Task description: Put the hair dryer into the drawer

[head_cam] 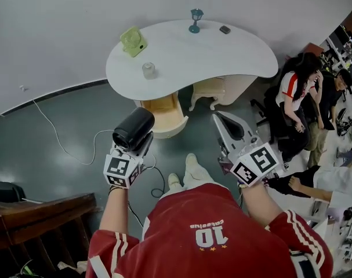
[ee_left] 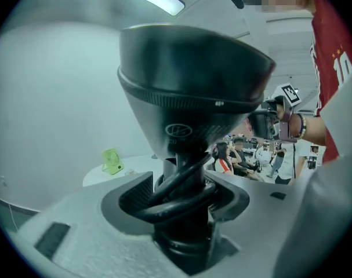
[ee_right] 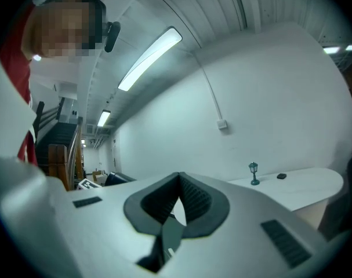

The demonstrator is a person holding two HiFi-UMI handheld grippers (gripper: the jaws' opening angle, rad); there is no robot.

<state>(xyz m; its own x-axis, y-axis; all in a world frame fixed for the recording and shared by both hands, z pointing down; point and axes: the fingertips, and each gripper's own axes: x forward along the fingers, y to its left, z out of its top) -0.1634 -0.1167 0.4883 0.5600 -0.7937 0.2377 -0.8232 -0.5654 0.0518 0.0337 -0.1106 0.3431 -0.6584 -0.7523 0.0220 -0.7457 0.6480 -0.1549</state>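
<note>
A black hair dryer stands upright in my left gripper, at the left of the head view above the grey floor. The left gripper view shows the jaws closed on the dryer's handle, with its black cord coiled round it and the big barrel filling the view above my left gripper. My right gripper is at the right, its jaws together and nothing in them; my right gripper faces the white wall. An open wooden drawer juts out under the white table ahead.
On the table stand a green fan, a glass, a teal lamp figurine and a small dark object. People sit at the right. A cable trails on the floor. A wooden rail is lower left.
</note>
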